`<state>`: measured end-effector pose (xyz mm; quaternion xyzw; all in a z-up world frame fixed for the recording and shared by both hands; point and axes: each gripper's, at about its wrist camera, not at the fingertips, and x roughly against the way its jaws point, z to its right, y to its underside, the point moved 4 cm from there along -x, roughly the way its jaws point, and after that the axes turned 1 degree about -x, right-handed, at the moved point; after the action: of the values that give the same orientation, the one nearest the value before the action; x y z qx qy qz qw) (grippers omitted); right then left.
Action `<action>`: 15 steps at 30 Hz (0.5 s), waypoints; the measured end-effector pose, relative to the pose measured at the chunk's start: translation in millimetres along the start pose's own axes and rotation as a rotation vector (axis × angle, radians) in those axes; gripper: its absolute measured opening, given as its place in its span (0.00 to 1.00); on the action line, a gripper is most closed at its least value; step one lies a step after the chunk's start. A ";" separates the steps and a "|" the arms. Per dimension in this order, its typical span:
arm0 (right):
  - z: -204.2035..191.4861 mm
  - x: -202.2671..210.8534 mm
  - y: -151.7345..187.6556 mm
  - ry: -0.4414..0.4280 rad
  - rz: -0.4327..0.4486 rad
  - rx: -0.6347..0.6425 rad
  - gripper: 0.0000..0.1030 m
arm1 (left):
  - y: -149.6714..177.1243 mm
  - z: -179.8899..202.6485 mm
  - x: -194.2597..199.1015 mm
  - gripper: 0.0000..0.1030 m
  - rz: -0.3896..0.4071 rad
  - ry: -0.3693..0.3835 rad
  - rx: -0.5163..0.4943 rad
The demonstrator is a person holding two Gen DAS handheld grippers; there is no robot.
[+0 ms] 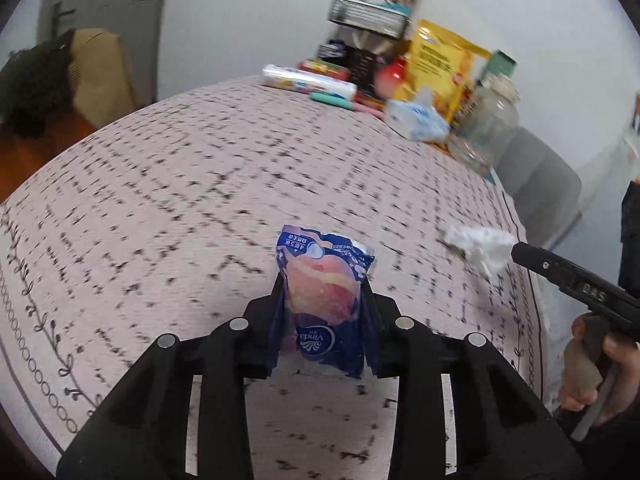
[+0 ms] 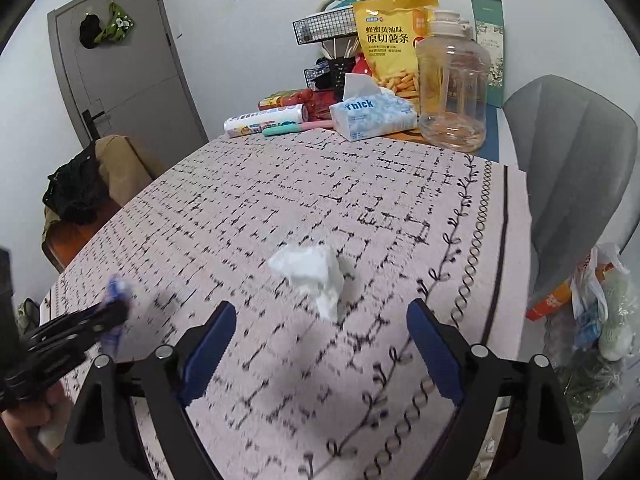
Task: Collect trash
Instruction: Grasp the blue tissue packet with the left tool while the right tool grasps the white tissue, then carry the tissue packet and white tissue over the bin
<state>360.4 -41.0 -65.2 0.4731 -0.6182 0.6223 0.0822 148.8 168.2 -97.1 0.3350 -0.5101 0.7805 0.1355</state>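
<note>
My left gripper is shut on an empty blue Vinda tissue wrapper and holds it above the patterned tablecloth. In the right wrist view the left gripper shows at the left with the wrapper in it. A crumpled white tissue lies on the cloth near the right edge. My right gripper is open just in front of the tissue, its jaws wide on either side. In the left wrist view the tissue lies at the tip of the right gripper.
At the table's far end stand a tissue box, a clear plastic jug, a yellow snack bag, a roll of bags and wire baskets. A grey chair and a trash bag are right of the table.
</note>
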 end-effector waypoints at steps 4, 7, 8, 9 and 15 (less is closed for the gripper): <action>-3.3 -18.9 -10.2 0.002 -0.021 0.011 0.73 | -4.3 -8.8 6.2 0.32 0.022 -0.003 0.024; -7.7 -35.9 -5.2 -0.020 -0.097 0.002 0.06 | -7.4 -8.7 12.9 0.32 0.038 -0.001 0.023; -12.2 -31.8 -2.1 -0.031 -0.090 0.005 0.03 | -8.3 -8.3 16.1 0.32 0.046 0.000 0.024; -16.2 -24.9 -0.6 -0.040 -0.064 0.012 0.03 | -9.4 -7.0 18.2 0.32 0.052 0.000 0.024; -22.3 30.0 13.8 -0.102 0.069 -0.068 0.02 | -15.0 15.3 33.1 0.32 0.088 0.042 -0.004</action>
<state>323.9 -39.7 -49.3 0.4796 -0.6583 0.5785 0.0451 138.5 156.9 -60.8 0.2955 -0.5230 0.7915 0.1127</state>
